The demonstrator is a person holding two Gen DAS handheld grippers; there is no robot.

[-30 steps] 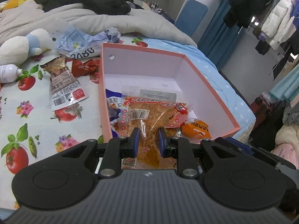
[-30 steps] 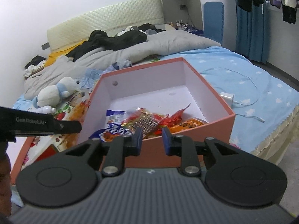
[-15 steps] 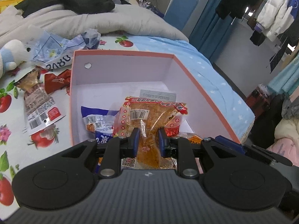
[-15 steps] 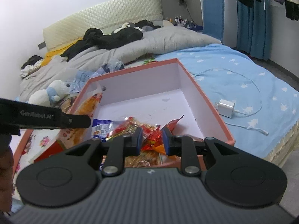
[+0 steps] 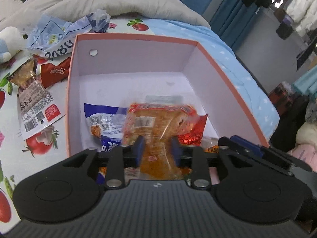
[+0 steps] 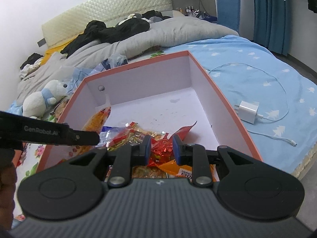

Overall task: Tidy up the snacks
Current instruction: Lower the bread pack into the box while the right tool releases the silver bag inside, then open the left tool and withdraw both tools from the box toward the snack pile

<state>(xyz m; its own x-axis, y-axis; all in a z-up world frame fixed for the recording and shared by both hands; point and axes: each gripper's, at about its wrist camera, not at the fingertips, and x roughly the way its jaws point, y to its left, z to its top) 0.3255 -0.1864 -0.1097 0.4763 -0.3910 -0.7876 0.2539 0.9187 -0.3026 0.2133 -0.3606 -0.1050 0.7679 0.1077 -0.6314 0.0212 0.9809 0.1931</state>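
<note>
Pink box point(image 5: 227, 91) on bed, open. Left gripper point(image 5: 157, 148) over its near end — jaws opening, orange snack packet point(image 5: 156, 127) between them, long axis pointing away toward far wall. Right gripper point(image 6: 161, 148) — narrow gap, gripping nothing, above red wrapper point(image 6: 164, 146).

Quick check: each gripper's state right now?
Left gripper: jaws opening, orange snack packet between them.
Right gripper: open, holding nothing.
</note>
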